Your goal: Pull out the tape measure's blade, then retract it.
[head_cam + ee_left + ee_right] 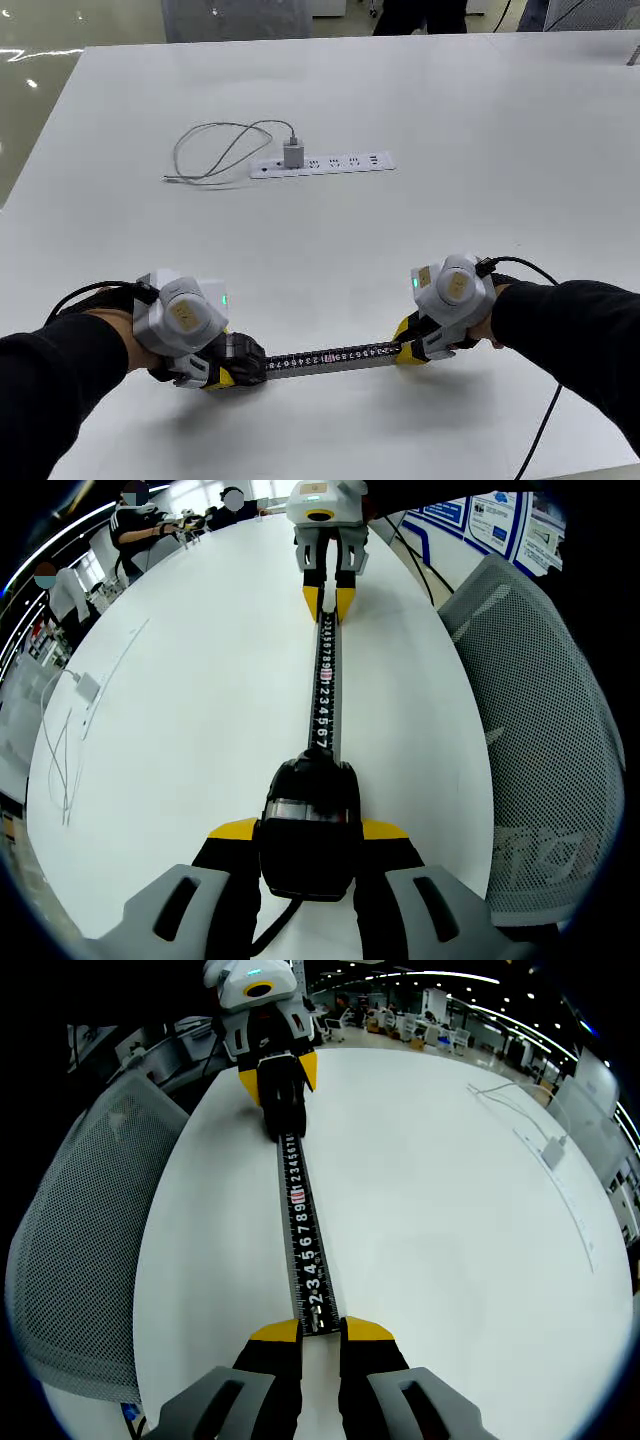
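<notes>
Left tongs (pixel 222 375) grip the case (pixel 310 815), right tongs (pixel 320 1332) the blade (pixel 303 1240) — white table (pixel 400 90), office (pixel 430 1010).

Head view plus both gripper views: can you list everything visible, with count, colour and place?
table: one, white, under everything
power strip: one, white, mid-table, away from the claws
charger: one, white, plugged into the strip's left end
cable: one, white, looped left of the charger
mesh chair: one, grey, beside the table edge
tape measure case: one, black, in the left claw
blade: one, black with white numerals, drawn out from case to right claw
left claw: one, yellow-tipped, shut on the tape measure case
right claw: one, yellow-tipped, shut on the blade's end
sleeves: two, black, head view's lower corners
</notes>
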Available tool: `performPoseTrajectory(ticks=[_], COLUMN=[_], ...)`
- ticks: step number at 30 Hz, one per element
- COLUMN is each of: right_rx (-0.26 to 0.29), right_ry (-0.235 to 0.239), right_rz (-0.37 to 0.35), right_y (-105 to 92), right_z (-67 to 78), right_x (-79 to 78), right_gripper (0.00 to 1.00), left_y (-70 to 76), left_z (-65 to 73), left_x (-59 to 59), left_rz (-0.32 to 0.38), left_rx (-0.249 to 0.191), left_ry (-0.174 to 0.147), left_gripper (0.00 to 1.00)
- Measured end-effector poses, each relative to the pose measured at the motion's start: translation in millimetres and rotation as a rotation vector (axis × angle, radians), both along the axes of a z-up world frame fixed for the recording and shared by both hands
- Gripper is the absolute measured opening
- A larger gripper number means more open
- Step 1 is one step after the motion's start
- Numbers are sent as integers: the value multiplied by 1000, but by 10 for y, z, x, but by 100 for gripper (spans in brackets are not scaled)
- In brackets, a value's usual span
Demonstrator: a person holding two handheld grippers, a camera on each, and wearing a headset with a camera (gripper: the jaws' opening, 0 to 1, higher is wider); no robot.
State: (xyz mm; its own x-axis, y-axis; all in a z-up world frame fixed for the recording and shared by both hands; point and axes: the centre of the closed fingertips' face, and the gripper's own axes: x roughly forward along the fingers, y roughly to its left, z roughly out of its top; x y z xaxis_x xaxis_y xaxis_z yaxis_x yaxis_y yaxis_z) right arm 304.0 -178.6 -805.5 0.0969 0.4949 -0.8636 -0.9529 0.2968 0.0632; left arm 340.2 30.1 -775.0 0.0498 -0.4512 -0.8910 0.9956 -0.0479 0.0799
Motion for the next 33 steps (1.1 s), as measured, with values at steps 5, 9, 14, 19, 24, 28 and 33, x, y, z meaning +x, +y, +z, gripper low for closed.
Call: performPoseTrajectory(ticks=[5,9,14,19,24,28,33], right_rx=[1,3,3,4,0,3,6], right_ry=[-2,-1,-1,0,1,0,2], right_rz=[-1,-4,-4,-9,-11,-15,-21], right_y=[-30,-56,-72,-97,-134,-158,-199], right_z=[2,1,-1,0,2,4,5], right_x=[-8,-10,-7,-8,-11,-16,-15], right_gripper=[9,9,9,9,9,9,9], left_y=[-2,-3,2,6,10,10,7], left_z=[0,3,4,7,7,4,3], left_x=[-1,-1,2,0,1,2,0], left_rz=[0,1,2,1,0,1,3], left_rx=[1,1,1,3,3,4,4], left_ry=[0,-1,-1,-3,-2,-3,-2], left_gripper=[30,30,30,30,30,30,30])
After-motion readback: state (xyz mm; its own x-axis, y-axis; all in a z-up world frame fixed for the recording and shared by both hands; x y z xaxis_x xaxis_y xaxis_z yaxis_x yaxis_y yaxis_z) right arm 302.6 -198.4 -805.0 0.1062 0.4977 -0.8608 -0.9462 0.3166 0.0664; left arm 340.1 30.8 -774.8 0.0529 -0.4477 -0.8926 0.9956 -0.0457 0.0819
